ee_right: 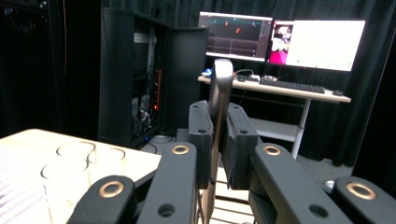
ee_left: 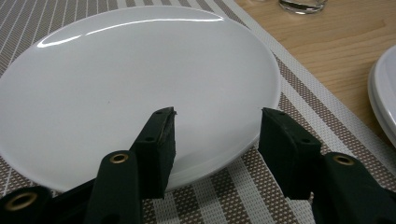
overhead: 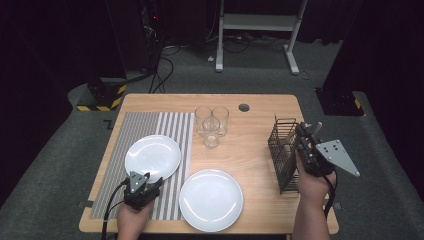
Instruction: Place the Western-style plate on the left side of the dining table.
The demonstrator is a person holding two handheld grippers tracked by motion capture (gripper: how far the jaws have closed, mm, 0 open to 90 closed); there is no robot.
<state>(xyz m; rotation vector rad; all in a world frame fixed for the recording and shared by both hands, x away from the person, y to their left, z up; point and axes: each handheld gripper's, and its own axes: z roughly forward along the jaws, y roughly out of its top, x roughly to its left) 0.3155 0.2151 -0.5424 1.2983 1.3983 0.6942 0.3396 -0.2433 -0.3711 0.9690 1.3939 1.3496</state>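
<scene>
The flat silver metal utensil handle [ee_right: 220, 88] stands upright between the pads of the right gripper [ee_right: 219, 135], its long axis running straight up and down, its rounded end pointing up past the jaw tips and its lower part hidden behind the jaws, so what kind of utensil it is cannot be told. The right gripper [overhead: 306, 131] is clenched on this handle at the right side of the light wooden table [overhead: 250, 150], directly over the far end of the dark wire cutlery basket [overhead: 284, 152], which stands near the table's right edge with its long side running near to far. At the near left, the left gripper [overhead: 145, 179] hovers with its jaws spread apart and holding nothing, at the near rim of the round white plate [overhead: 152, 156] that lies on the grey-and-white striped woven placemat [overhead: 135, 130]; in the left gripper view the left gripper [ee_left: 217, 135] has one jaw over the plate [ee_left: 130, 88] rim and the other over the placemat [ee_left: 261, 186] beside it. A second round white plate [overhead: 211, 200] lies on the bare wood at the near middle of the table, just right of the placemat. Three clear drinking glasses [overhead: 211, 125] stand clustered together at the far middle, well apart from the basket.
</scene>
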